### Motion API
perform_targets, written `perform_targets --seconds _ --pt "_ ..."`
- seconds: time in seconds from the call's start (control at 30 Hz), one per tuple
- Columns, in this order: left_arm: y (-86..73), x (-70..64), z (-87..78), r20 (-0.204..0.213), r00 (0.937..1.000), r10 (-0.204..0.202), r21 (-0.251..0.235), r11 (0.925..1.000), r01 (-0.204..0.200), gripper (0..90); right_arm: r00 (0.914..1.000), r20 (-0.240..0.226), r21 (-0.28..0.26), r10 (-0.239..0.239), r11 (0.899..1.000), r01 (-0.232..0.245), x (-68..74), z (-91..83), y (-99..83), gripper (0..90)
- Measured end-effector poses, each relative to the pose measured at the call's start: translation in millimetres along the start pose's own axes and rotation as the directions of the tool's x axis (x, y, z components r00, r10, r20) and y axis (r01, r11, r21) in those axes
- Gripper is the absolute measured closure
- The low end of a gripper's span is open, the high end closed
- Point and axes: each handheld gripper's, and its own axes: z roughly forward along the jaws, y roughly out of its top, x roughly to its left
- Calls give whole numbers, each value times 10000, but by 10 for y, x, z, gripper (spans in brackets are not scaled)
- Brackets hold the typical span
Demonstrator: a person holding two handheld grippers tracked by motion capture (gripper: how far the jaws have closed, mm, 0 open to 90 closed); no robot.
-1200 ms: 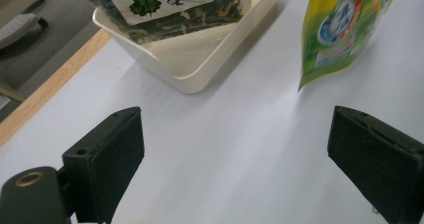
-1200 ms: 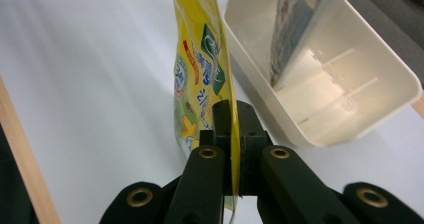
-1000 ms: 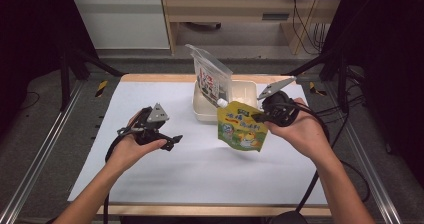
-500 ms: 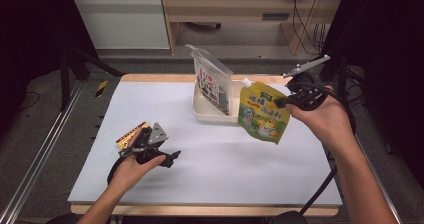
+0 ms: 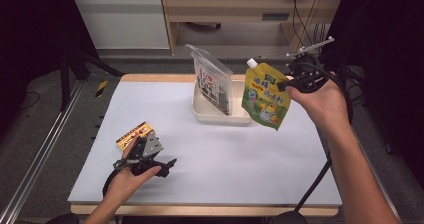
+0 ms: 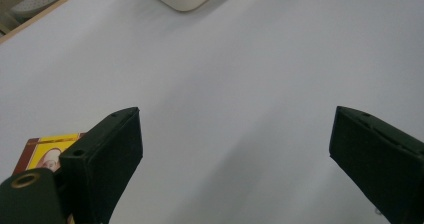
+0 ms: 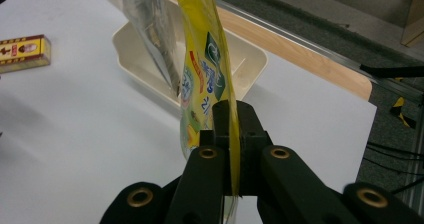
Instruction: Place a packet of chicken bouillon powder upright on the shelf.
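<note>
White table (image 5: 210,154), cream tray (image 5: 220,115), yellow spouted pouch (image 5: 266,98) held aloft beside the tray.
Right gripper (image 5: 285,84) pinches the pouch's edge, hand raised, pouch hanging tilted; the thin grip could let it slip or swing into the standing clear bag (image 5: 212,84). Left gripper (image 5: 167,165) rests low, jaws spread, near the small yellow box (image 5: 132,134).

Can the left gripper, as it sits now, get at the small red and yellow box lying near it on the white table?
Probably yes. The left gripper rests open on the white table, holding nothing, and the small red and yellow box lies flat just beside it with nothing between them. Its jaws point away from the box, so the hand would need to turn first.
</note>
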Motion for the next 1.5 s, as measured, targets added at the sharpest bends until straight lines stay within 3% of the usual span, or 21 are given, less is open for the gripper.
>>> perform_targets --seconds 0.17,0.37,0.43,0.77,1.03,1.27,1.5 --pt "-46 8 33 -44 9998 -212 75 9997 212 63 9995 158 -80 266 9996 -265 -27 11 80 900" --pt "-73 -6 67 -82 9999 -102 234 9997 104 63 9973 446 -170 576 9982 -569 -68 43 132 900" --pt "-69 6 56 -176 9996 -201 83 9998 203 63 9962 482 -211 719 9973 -709 -73 53 145 900" --pt "-101 25 78 -164 9996 -228 312 9992 233 64 9912 589 -257 1185 9928 -1172 -79 167 230 900" --pt "-96 0 85 -131 9998 -130 280 9995 134 64 9836 775 -241 1631 9866 -1617 -63 409 327 900" --pt "-92 -14 90 -13 10000 -22 344 9994 22 64 9716 873 -392 2199 9753 -2173 -35 672 391 900" --pt "-91 -39 106 91 9999 80 437 9990 -84 64 9646 1037 -564 2424 9697 -2376 32 841 441 900"
